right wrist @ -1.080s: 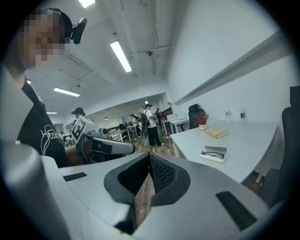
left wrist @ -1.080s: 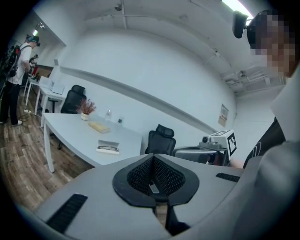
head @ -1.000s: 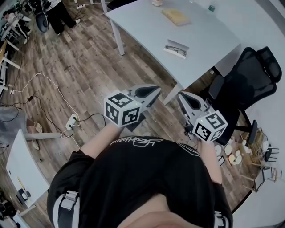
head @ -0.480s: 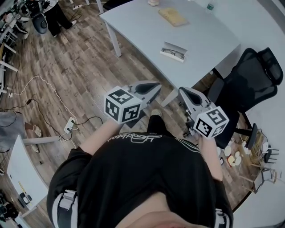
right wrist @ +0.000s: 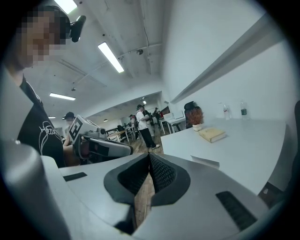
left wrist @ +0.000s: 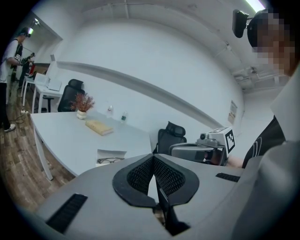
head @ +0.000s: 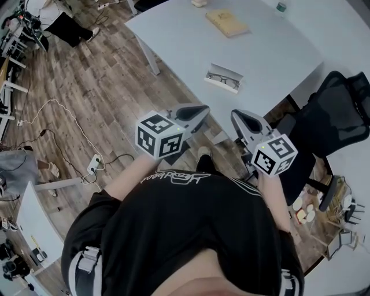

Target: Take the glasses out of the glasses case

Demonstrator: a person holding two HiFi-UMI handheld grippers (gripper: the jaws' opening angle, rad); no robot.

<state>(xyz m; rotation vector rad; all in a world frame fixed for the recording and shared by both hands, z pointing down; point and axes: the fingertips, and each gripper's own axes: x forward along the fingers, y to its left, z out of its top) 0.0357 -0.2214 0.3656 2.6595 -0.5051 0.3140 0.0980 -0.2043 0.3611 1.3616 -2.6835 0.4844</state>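
Note:
An open white glasses case (head: 224,79) lies on the grey-white table (head: 272,55), with dark-framed glasses (head: 222,80) inside it. In the left gripper view the case (left wrist: 110,156) shows just past the jaws, still some way off. My left gripper (head: 202,110) and right gripper (head: 236,116) are held side by side close to my body, short of the table's near corner. Both are shut with nothing between the fingers, as the left gripper (left wrist: 153,160) and the right gripper (right wrist: 149,157) show in their own views.
A tan book (head: 227,22) and a bottle (head: 281,7) lie farther back on the table. A black office chair (head: 338,113) stands at the right. A power strip (head: 93,164) and cables lie on the wooden floor at the left. People stand in the background.
The table and glasses case have come nearer in the head view, about a step closer. Both grippers keep their pose in front of my body and stay shut.

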